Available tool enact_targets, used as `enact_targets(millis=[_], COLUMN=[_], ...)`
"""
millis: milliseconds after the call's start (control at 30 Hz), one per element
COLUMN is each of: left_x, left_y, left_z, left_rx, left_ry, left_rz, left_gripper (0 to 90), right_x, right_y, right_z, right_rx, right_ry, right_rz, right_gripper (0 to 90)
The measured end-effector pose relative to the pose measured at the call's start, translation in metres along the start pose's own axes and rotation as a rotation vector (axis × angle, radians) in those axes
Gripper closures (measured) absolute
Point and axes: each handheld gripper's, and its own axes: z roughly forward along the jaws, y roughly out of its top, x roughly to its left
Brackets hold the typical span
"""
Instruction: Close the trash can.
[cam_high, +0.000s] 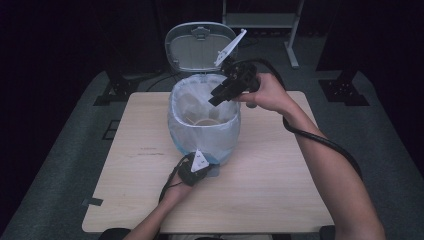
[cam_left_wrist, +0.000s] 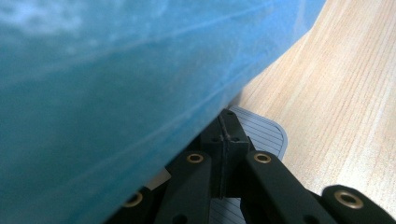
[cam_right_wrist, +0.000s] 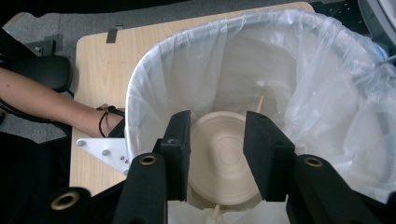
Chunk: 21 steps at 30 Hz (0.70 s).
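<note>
Lighting is dim in the high view: the table (cam_high: 280, 180) is evenly lit from above while the surroundings fall to near black. Shadows are soft. The left gripper view is brighter, the blue bin wall (cam_left_wrist: 116, 93) close and out of focus. The plastic liner (cam_right_wrist: 317, 79) shows mild glare.

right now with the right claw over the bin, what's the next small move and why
Probably lift the right claw back out of the bin. Its jaws stand apart with nothing between them, and the pale plate already lies at the bottom of the liner, so the drop looks done. The left claw is shut on the pedal.
</note>
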Motion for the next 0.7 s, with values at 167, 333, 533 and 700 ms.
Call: enact_targets(millis=[167,333,533,700], left_x=[0.000,0.000,0.000,0.001], left_y=[0.000,0.000,0.000,0.000], left_z=[0.000,0.000,0.000,0.000], left_rx=[-0.003,-0.003,-0.008,0.003], left_ry=[0.000,0.000,0.000,0.000], left_rz=[-0.003,-0.003,-0.005,0.008], left_gripper=[90.0,90.0,90.0,90.0], right_x=[-0.002,-0.001,0.001,-0.002], right_y=[-0.010,-0.022,-0.040,-0.056], right_z=[-0.004,-0.010,-0.020,-0.029], right_rx=[-0.004,-0.016,-0.026,-0.041], right_ry=[-0.003,-0.008,-0.020,-0.029], right_rz=[0.010,0.021,0.042,0.067], right_gripper=[58.6,57.9,56.2,55.9])
